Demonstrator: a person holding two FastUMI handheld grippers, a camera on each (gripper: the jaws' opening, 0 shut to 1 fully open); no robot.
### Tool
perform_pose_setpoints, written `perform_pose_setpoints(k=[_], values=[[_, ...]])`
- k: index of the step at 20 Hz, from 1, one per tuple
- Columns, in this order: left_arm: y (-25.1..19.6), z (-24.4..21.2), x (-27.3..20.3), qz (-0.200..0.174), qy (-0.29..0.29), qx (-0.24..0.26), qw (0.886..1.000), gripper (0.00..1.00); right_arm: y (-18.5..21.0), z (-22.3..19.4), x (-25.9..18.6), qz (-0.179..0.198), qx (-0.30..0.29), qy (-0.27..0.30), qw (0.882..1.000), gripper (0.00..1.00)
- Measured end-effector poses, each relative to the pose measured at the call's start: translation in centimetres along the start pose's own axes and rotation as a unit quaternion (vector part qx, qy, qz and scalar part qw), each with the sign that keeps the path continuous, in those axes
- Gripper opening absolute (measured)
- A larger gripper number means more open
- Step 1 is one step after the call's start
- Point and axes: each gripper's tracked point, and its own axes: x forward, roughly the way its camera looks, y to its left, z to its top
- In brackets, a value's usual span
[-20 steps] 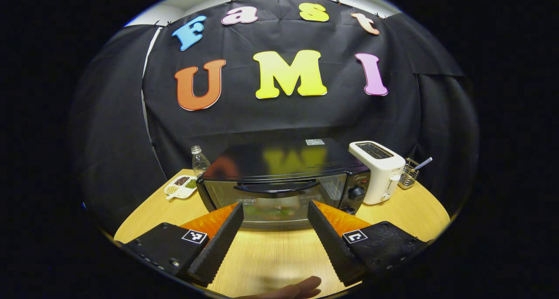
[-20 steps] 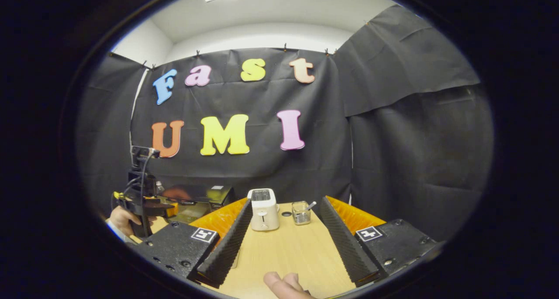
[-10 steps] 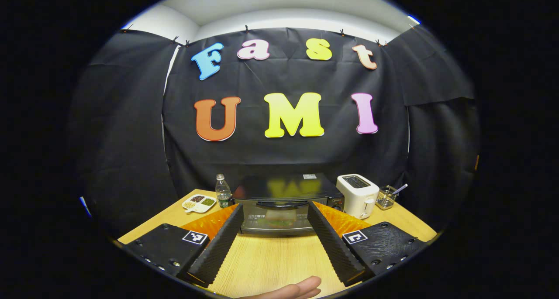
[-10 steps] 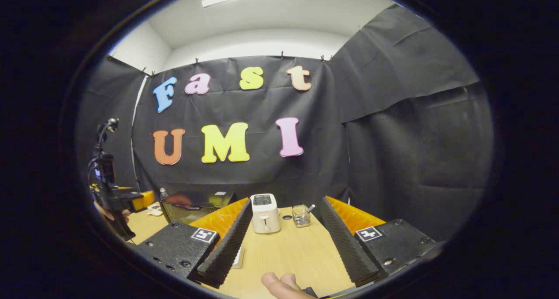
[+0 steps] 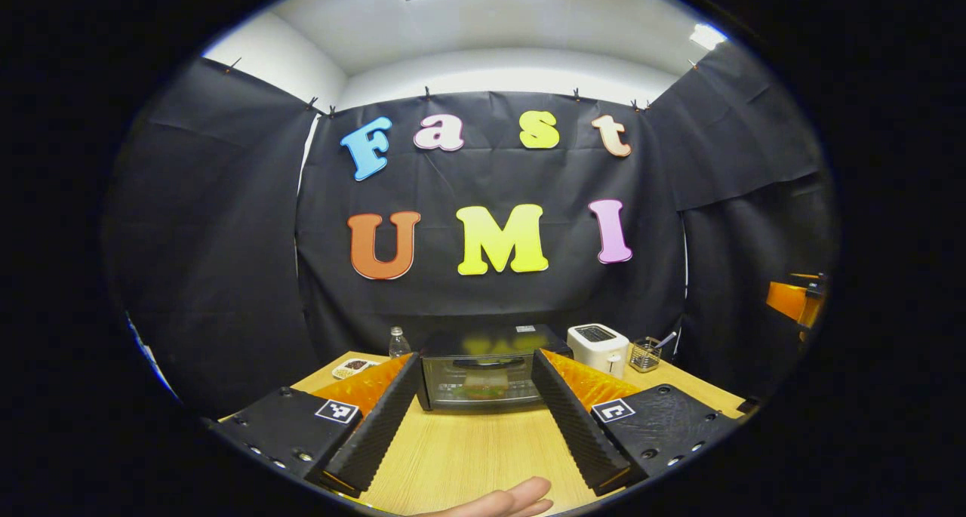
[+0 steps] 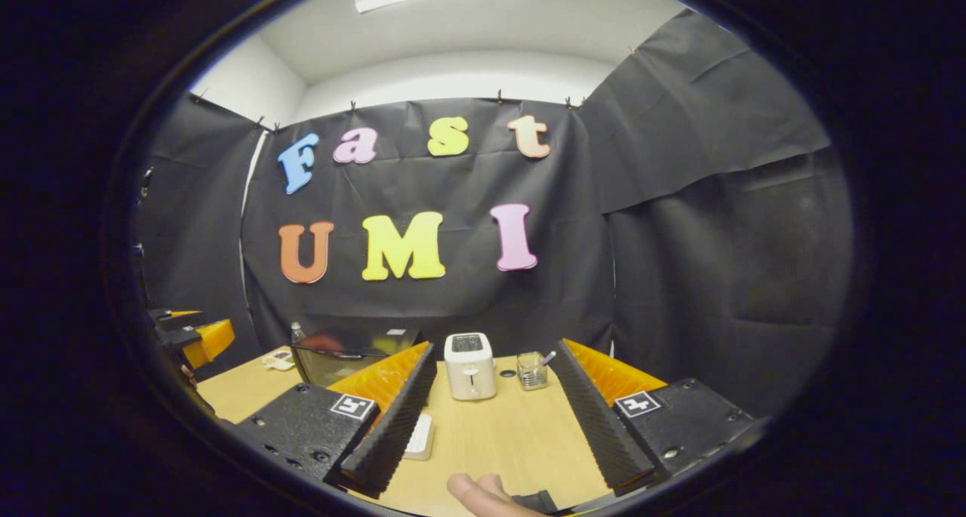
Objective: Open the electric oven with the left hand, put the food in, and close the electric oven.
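The black electric oven (image 5: 483, 370) stands at the back of the wooden table (image 5: 468, 449) with its glass door shut and its handle along the top. Through the glass a greenish and brownish food item (image 5: 483, 387) is faintly visible. My left gripper (image 5: 474, 357) is open and empty, held well back from the oven and facing its door. My right gripper (image 6: 494, 347) is open and empty too, facing the white toaster (image 6: 469, 366), with the oven (image 6: 351, 351) off to its left. Each gripper shows at the edge of the other's view: right gripper (image 5: 796, 302), left gripper (image 6: 189, 336).
Beside the oven are a white toaster (image 5: 598, 347) and a wire holder with a utensil (image 5: 647, 353) to its right, a plastic bottle (image 5: 398, 343) and a divided snack dish (image 5: 351, 366) to its left. A small white object (image 6: 420, 438) lies by my right gripper's finger.
My left gripper has drawn back and tilted up, so the oven looks much smaller and farther. In the right gripper view the left gripper has slid toward the left edge.
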Motion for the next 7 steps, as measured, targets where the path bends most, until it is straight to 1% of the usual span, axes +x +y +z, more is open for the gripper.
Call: perform_pose_setpoints(k=[2, 3, 4, 5, 6, 7], values=[[-0.06, -1.27, -0.79, -0.002, 0.016, -0.026, 1.000, 0.96, 0.56, -0.08, -0.47, 0.007, -0.008, -0.001, 1.000, 1.00], [0.13, -1.49, -0.80, -0.002, 0.019, -0.027, 0.999, 0.96, 0.71, -0.22, -0.54, 0.009, -0.013, -0.002, 1.000, 1.00], [0.58, -1.50, -0.66, 0.003, 0.021, -0.026, 0.999, 0.96, 0.70, -0.24, -0.67, 0.009, -0.019, -0.004, 1.000, 0.89], [0.93, -1.55, -0.61, 0.008, 0.020, -0.023, 1.000, 0.96, 0.68, -0.39, -0.86, 0.008, -0.026, -0.007, 1.000, 0.89], [0.72, -1.57, -0.52, 0.008, 0.019, -0.020, 1.000, 0.96, 0.74, -0.33, -0.90, 0.008, -0.034, -0.011, 0.999, 1.00], [0.54, -1.61, -0.59, 0.006, 0.019, -0.017, 1.000, 0.85, 0.83, -0.55, -1.00, 0.008, -0.039, -0.011, 0.999, 1.00]])
